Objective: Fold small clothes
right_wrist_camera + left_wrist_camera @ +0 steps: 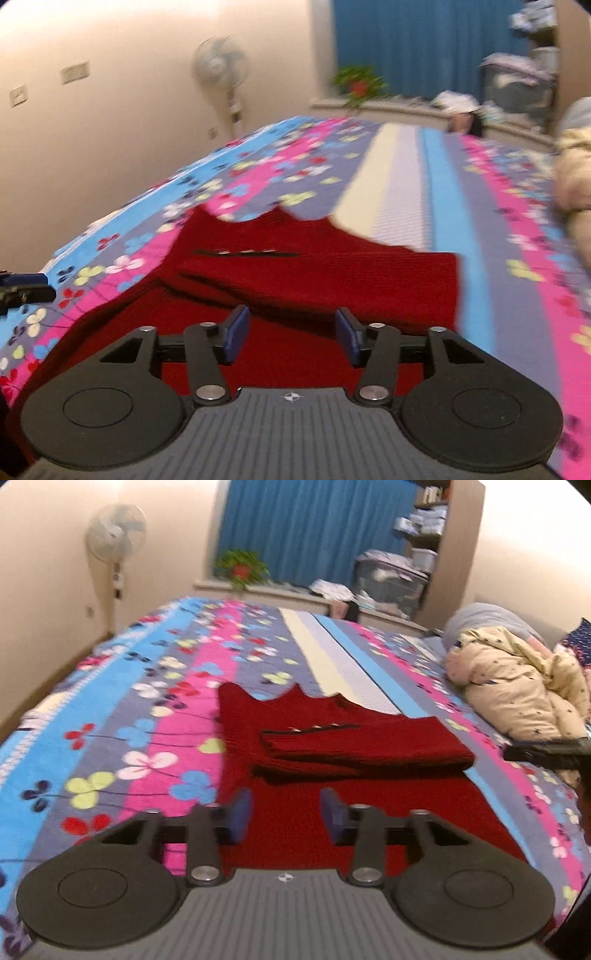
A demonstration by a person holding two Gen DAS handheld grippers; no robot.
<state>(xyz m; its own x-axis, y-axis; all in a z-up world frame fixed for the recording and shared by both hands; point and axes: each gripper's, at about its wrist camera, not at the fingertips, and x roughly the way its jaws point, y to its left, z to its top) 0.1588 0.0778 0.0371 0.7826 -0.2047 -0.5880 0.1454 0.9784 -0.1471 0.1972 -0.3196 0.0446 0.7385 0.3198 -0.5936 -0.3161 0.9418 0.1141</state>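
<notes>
A dark red knitted garment (332, 746) lies on the flowered bedspread (147, 709), with its sleeves folded across the body. My left gripper (286, 814) is open and empty, hovering over the garment's near hem. In the right wrist view the same red garment (314, 280) lies ahead and below. My right gripper (291, 334) is open and empty above the garment's near part. The right gripper's tip shows at the right edge of the left wrist view (546, 753). The left gripper's tip shows at the left edge of the right wrist view (26, 286).
A cream star-printed quilt (517, 690) is bunched on the bed's right side with a grey pillow (487, 620) behind it. A standing fan (116, 535) is by the left wall. A potted plant (242, 568), storage boxes (391, 579) and a blue curtain (314, 528) are beyond the bed.
</notes>
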